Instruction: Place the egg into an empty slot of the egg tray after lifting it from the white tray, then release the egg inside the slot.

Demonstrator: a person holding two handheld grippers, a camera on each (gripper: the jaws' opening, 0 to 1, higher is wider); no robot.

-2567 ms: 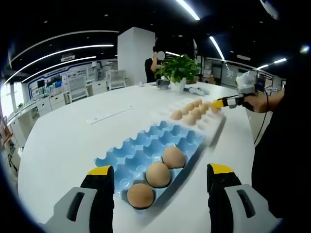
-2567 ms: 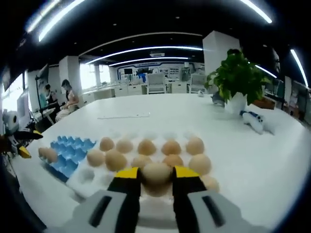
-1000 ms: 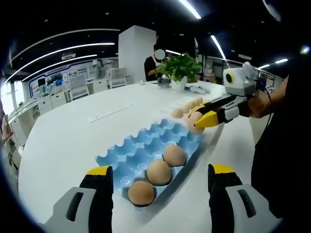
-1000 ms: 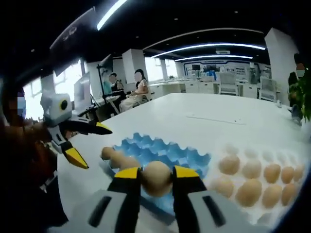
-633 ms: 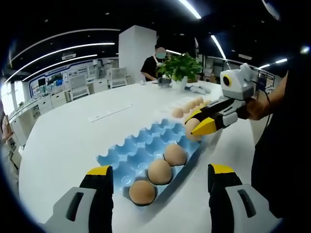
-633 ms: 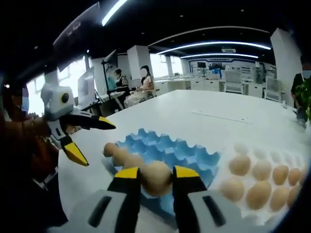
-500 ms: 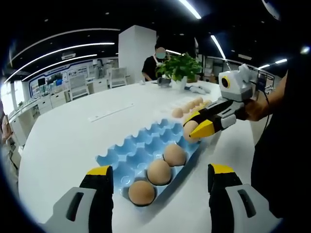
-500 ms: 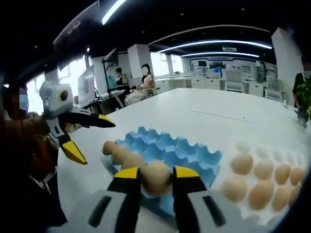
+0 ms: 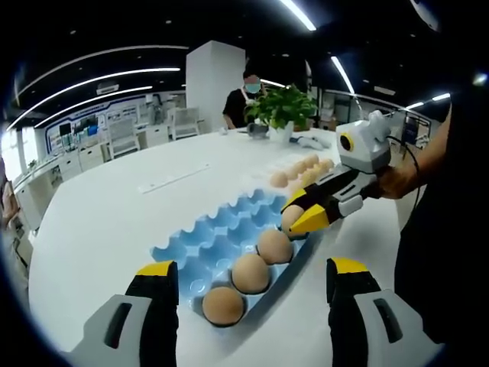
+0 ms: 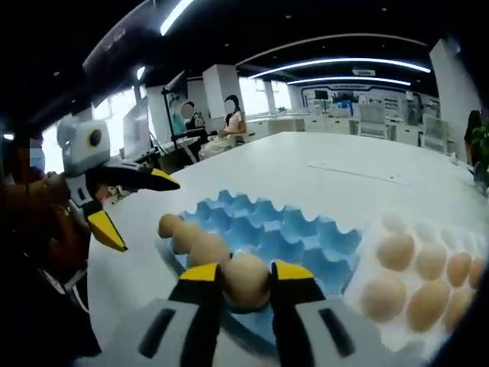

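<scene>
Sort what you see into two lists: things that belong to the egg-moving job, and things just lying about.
Belongs to the job:
right hand-held gripper
egg it holds
blue egg tray
white tray

Just lying about:
potted plant
left hand-held gripper, open and idle

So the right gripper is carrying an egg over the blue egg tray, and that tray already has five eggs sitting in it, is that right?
Not quite: the blue egg tray holds three eggs in a row along its near edge, not five, as the left gripper view shows. The rest stands: the right gripper is shut on an egg and holds it over the tray.
</scene>
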